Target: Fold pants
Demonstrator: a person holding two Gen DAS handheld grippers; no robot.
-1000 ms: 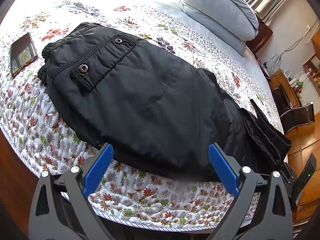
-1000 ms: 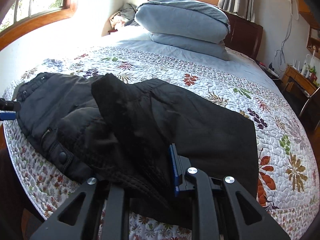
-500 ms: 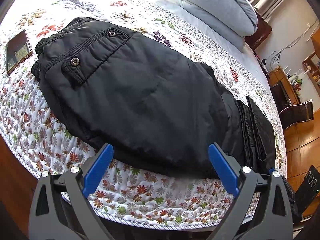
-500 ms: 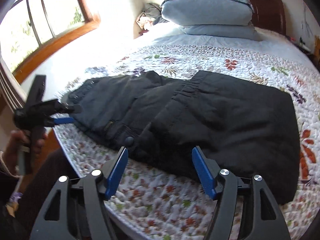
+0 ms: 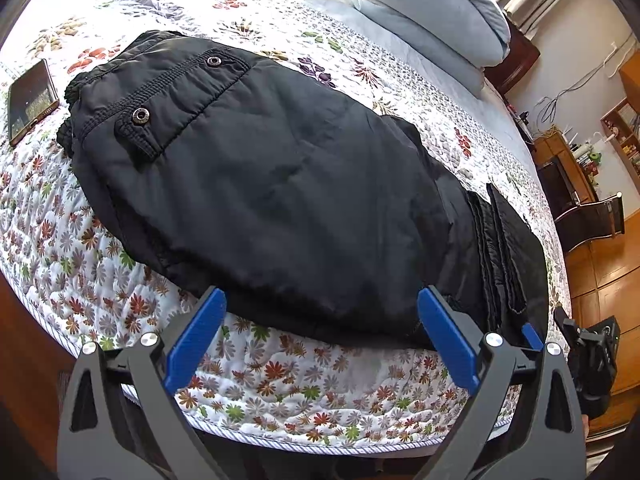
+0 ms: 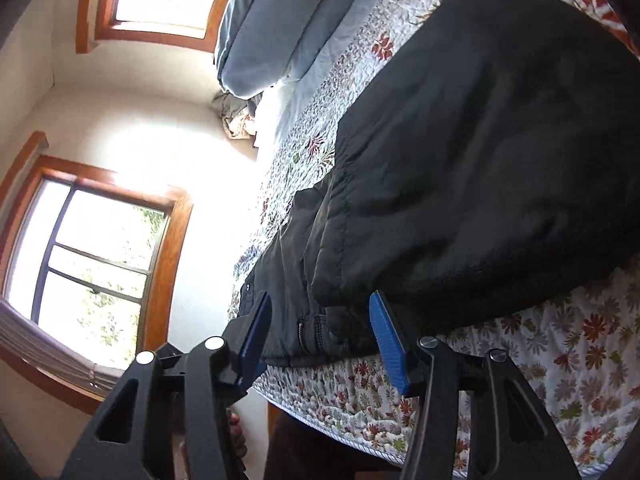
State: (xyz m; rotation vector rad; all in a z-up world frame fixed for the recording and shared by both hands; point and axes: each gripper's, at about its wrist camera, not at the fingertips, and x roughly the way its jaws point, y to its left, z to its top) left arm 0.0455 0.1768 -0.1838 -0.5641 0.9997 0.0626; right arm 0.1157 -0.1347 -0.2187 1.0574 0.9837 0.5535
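A pair of black pants (image 5: 280, 184) lies folded on a bed (image 5: 320, 404) that fills most of the left wrist view. The bed cover is white and quilted, with small flowers in red, brown and green. The waist of the pants, with two metal snap buttons (image 5: 141, 115), is at the upper left of the frame, and the folded legs lie stacked at the right side, close to the edge of the bed. A phone (image 5: 30, 101) lies flat on the cover at the far left, just beside the waist but not touching it. Two blue-grey pillows (image 5: 436, 20) are stacked at the top right, against a dark wooden headboard. At the right edge there is a wooden floor, a dark chair (image 5: 592, 220) and wooden shelves with small things and cables.

The left gripper (image 5: 320, 332) has its blue jaws wide apart at the bottom of the frame, over the near edge of the bed, with nothing between them.

The right wrist view is strongly rolled, so the bed stands almost upright at the right of the frame. Two windows (image 6: 92, 248) with orange-brown wooden frames are at the left, on a white wall. The right gripper (image 6: 320, 332) has just been closing a little; its jaws are apart, and the edge of the pants (image 6: 480, 160) shows between them, but the pads do not press on it.
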